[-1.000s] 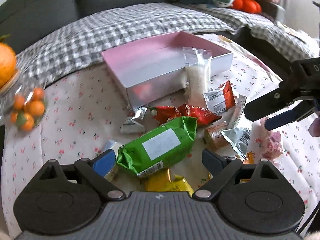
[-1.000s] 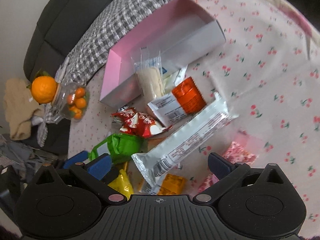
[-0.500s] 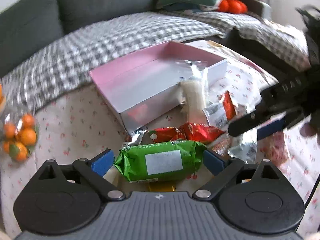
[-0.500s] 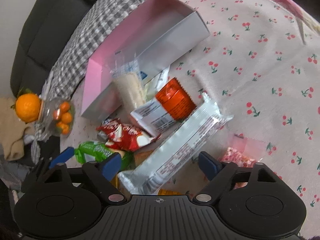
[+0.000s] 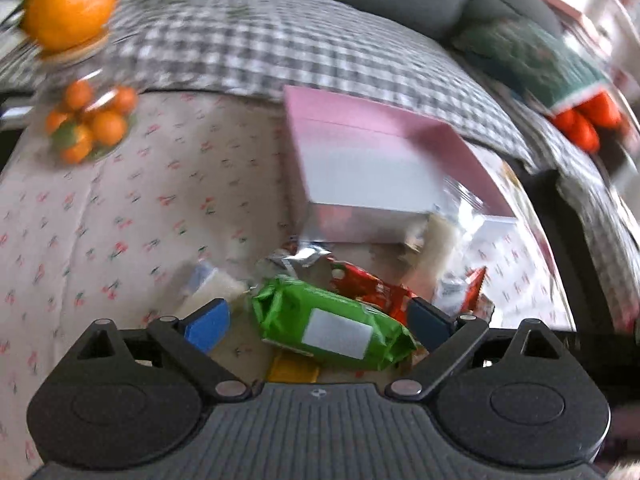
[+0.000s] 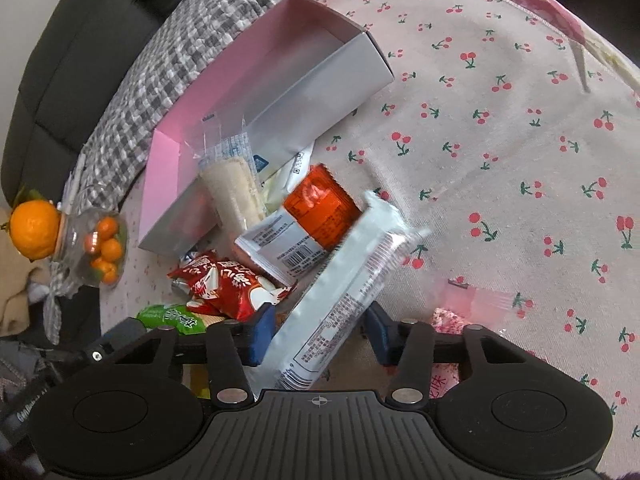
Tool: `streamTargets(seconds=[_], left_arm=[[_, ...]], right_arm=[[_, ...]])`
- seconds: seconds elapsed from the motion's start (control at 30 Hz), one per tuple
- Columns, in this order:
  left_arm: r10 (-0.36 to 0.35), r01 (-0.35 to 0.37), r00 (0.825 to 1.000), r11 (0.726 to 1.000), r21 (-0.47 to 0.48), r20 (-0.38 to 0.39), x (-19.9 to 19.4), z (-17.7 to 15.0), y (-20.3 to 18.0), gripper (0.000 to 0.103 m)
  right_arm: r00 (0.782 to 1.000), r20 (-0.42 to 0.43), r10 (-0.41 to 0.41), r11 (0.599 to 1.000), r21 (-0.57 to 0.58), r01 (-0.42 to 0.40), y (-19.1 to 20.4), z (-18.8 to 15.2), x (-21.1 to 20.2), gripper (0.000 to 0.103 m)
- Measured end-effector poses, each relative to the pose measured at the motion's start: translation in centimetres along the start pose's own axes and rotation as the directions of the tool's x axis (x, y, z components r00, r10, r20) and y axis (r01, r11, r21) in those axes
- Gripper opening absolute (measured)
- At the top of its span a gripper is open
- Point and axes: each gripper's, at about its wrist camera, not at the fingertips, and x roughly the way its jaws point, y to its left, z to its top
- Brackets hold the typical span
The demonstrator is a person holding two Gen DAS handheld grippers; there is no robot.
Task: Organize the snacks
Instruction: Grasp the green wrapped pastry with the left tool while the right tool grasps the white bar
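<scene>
Inventory, all placed against the shallow pink-lined cardboard box (image 6: 256, 80).

1. Cherry-print cloth on the tabletop (image 6: 500, 140): carries the box and the snack heap at the box's near wall.
2. Long silver-white wrapped bar (image 6: 340, 300): in front of the box, its near end between the pads of my right tool (image 6: 318, 330), whose jaws have just been closing and look to be touching it.
3. Green foil snack packet (image 5: 332, 320): nearer me than the box, lying between the wide-apart jaws of my left tool (image 5: 318, 320); ungripped, as far as I can tell.
4. Red crinkled packet (image 6: 228, 282): between packet and box.

Risk, my judgement: the bar is caught at one end only; it may sag or slip out.

Unclear: the left view is motion-blurred; small pieces under the heap are unreadable.
</scene>
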Motion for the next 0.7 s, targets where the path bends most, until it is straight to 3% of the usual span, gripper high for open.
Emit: streamTargets(seconds=[0.17,0.33,0.47,0.7], left_arm=[[-0.028,0.024,0.999,0.983,-0.184,-0.023,0.7,-0.3,0.8,0.087],[-0.008,-0.007,0.999,0.953,-0.304,-0.050,2.7,-0.8,0.7,0.069],[0.005,-0.015,1.000,0.932,-0.363,-0.029,2.7,-1.1,1.1,0.065],[0.004,0.007,1.000,0.928,-0.373,0.029,1.4,-1.3,1.5,0.030]], right_arm=[[1.000,0.011,-0.004,1.000,-0.010,0.004,0.1,-0.2,-0.3,0.036],[1.000,0.022,-0.008,1.000,-0.012,0.009,0.1,-0.3,-0.4,0.035],[1.000,0.026,-0.005,1.000,-0.008,0.006,-0.3,-0.3,-0.7,0.033],[0.998,0.049,0.028,0.999,0.017,-0.029,-1.0,0.0,-1.7,0.031]])
